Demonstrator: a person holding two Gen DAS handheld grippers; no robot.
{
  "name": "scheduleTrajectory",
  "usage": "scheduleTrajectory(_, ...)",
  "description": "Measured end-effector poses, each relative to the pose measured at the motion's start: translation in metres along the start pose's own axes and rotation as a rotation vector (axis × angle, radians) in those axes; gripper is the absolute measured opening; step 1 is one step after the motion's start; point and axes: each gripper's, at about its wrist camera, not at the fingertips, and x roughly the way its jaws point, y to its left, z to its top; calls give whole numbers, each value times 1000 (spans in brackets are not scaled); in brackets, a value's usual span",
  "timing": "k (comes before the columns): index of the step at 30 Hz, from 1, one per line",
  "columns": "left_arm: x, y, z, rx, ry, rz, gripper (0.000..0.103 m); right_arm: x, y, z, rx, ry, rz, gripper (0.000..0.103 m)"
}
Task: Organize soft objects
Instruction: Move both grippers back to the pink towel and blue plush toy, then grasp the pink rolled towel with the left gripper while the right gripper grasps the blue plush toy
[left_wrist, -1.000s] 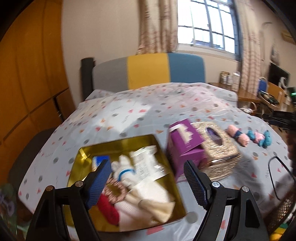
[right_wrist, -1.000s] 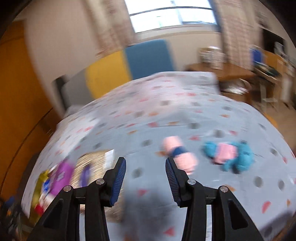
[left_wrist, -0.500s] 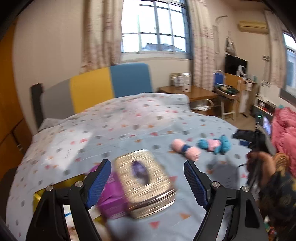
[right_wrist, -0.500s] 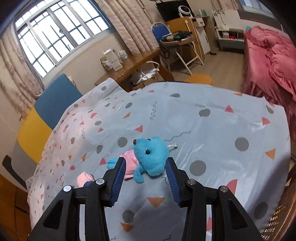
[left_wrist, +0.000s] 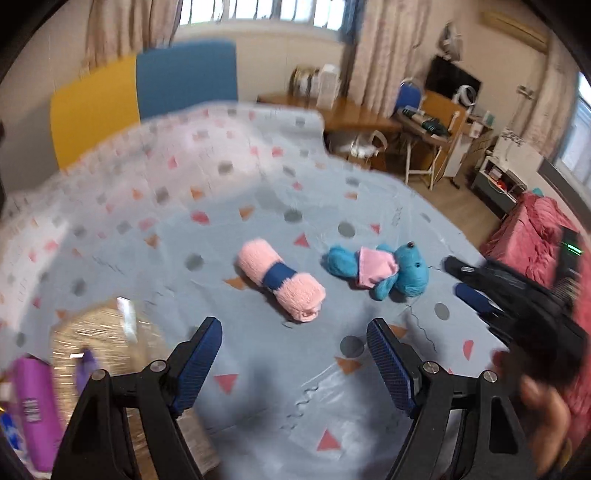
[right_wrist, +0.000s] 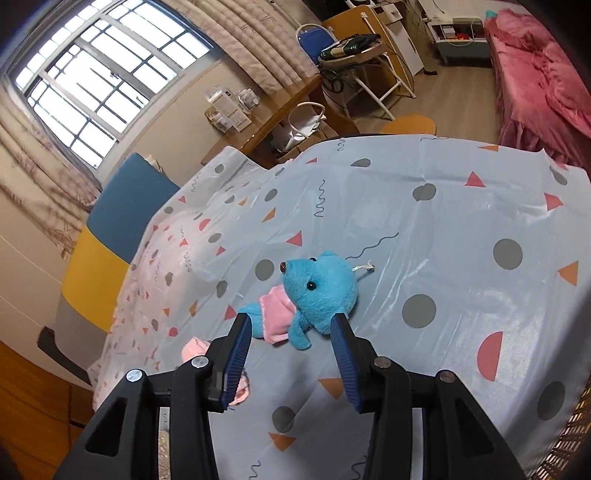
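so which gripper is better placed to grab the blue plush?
Right. The right gripper is open with the blue plush framed just beyond its fingertips. The left gripper faces the pink towel roll instead.

Ahead of your right gripper (right_wrist: 291, 328) lies a blue plush toy (right_wrist: 317, 291) in pink; the sheet (right_wrist: 443, 229) is pale blue, dotted grey.

- No legible text, brand or number was found in either view.
- Dark print was seen on the purple box (left_wrist: 31, 410), but it was blurred beyond reading.
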Motion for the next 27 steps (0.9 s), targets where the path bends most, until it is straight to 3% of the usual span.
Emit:
scheduleTrajectory(7,82,14,19,-184,113,-35,82,3,1,0,18,30,56,45)
scheduleTrajectory(9,99,14,26,-215,113,-19,87,4,4,-1,10,38,71,45)
scheduleTrajectory(16,150,19,38,-276,148,67,87,9,8,-3,2,65,113,45)
scheduleTrajectory(17,158,21,38,-285,165,64,85,10,9,-4,-1,73,116,45)
scheduleTrajectory(19,166,25,34,-302,198,62,58,12,10,-5,-7,81,118,45)
scheduleTrajectory(21,162,24,28,-278,178,80,43,12,12,-5,-16,79,114,45)
scheduleTrajectory(27,136,2,-8,-135,188,6,40,14,12,-7,-15,93,102,45)
